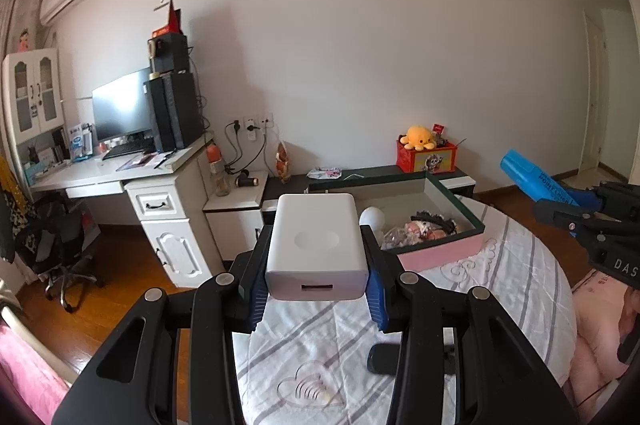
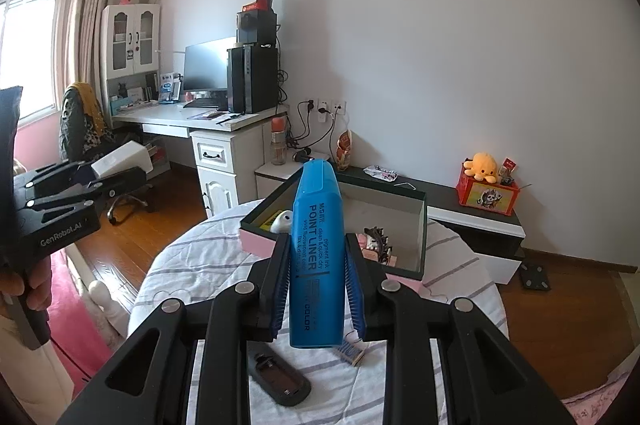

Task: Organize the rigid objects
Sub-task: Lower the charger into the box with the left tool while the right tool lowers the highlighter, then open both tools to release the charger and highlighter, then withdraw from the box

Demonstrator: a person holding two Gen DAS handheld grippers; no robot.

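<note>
My left gripper [image 1: 317, 245] is shut on a white charger block [image 1: 316, 225], held above the near edge of a round table [image 1: 500, 285] with a striped cloth. My right gripper [image 2: 317, 245] is shut on a blue highlighter [image 2: 318, 225] that points up and away. Behind both lies an open box [image 1: 448, 253] with pink sides and a dark rim, holding a white round thing, a doll and a hair band. In the left wrist view the right gripper [image 1: 576, 209] and highlighter [image 1: 532, 177] show at the right edge. In the right wrist view the left gripper [image 2: 100, 177] shows at the left edge.
A black remote [image 2: 280, 381] with its battery bay open and a small blue packet [image 2: 351, 351] lie on the cloth under the right gripper. Beyond the table stand a white desk [image 2: 208, 117] with a monitor, a low dark cabinet [image 2: 472, 217] and a red box [image 2: 486, 195] with a yellow plush.
</note>
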